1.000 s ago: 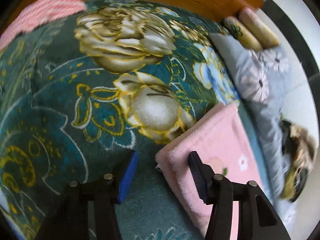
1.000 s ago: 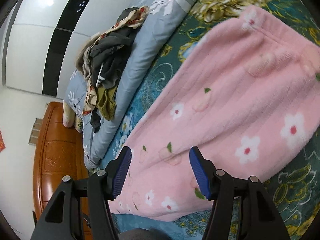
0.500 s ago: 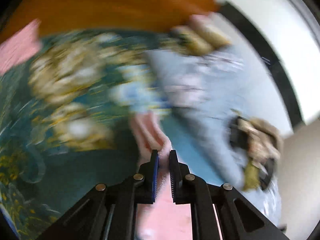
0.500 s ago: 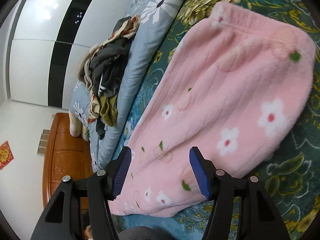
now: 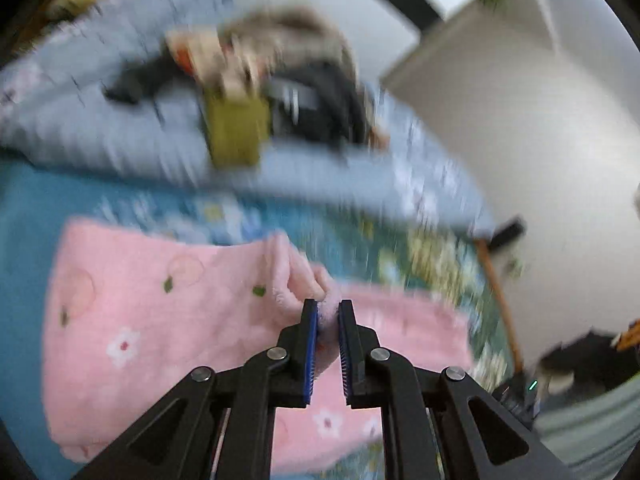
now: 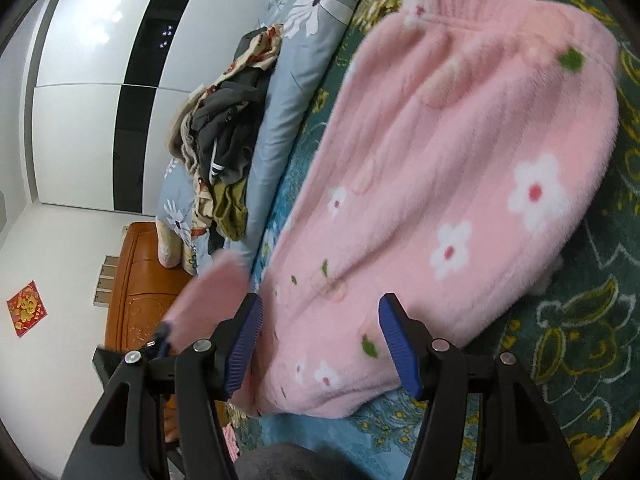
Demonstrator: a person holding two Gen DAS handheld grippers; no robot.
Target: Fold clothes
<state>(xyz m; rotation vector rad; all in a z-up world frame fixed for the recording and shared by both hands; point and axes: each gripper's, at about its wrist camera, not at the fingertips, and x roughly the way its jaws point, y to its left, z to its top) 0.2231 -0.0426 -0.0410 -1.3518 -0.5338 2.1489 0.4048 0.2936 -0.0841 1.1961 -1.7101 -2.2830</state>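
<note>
**Carrying a pinched end of the pink garment over its own body**

Spanning most of both views, the bed [image 6: 592, 312] with its green floral blanket bears everything. Along its far side lies a grey-blue flowered quilt [image 6: 304, 60], with a heap of loose clothes [image 6: 224, 140] on top.

The pink fleece garment [image 6: 460, 168] lies flat on the blanket, elastic band at the far end. One end is raised clear of the rest.

The left tool [image 5: 328, 312] is nearly closed, clamping a bunched fold of that pink fleece. The right tool [image 6: 320, 320] stands wide, holding nothing, above the garment's near part.

Judgement: a fold-over appears to be in hand. To do it well, carry the gripped end low and straight, lay edge to edge, and release only once it lies flat. The spare tool could pin the lower layer. Risk: thick pile slipping or bunching.
</note>
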